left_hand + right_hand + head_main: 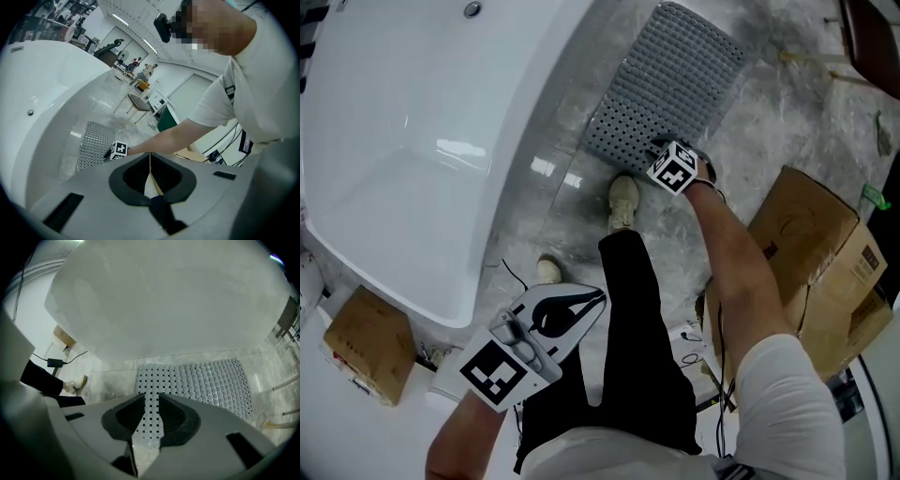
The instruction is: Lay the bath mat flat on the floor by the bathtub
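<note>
The grey perforated bath mat lies spread flat on the marble floor beside the white bathtub. My right gripper reaches down to the mat's near edge. In the right gripper view the jaws of this gripper stand a little apart, and the mat shows flat through the gap. My left gripper is held up near the person's leg, away from the mat, with nothing in it. In the left gripper view its jaws meet in a thin line, with the mat far below.
Cardboard boxes stand at the right and the lower left. The person's shoes are just short of the mat. Cables lie on the floor near the right box. A chair stands beyond the mat.
</note>
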The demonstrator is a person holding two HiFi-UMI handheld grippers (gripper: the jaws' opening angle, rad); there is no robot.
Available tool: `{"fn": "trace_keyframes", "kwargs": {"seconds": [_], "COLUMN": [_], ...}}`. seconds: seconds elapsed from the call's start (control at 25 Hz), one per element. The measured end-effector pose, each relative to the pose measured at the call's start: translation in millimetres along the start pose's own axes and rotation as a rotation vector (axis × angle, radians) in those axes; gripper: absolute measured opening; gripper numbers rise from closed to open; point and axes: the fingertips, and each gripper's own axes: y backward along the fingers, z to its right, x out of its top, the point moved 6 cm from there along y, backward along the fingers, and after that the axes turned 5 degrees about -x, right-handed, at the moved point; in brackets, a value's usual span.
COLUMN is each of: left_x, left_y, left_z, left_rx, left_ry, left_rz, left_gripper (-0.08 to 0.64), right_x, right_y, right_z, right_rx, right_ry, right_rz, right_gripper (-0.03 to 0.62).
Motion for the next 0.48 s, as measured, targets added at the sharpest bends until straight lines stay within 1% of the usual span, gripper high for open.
{"fn": "trace_keyframes", "kwargs": {"seconds": [0.48], "left_x": [6.1], "left_y": [6.9], "left_z": [16.8], "left_rx": [-0.021], "left_ry": [-0.059], "left_rz": [0.017], "left_gripper": [0.021], "right_x": [-3.4], "right_y": [30.7], "right_z": [-15.2], "right_rx": [-0.016], "right_ry": [-0.033], "right_rz": [0.016], "right_gripper": [0.088]}}
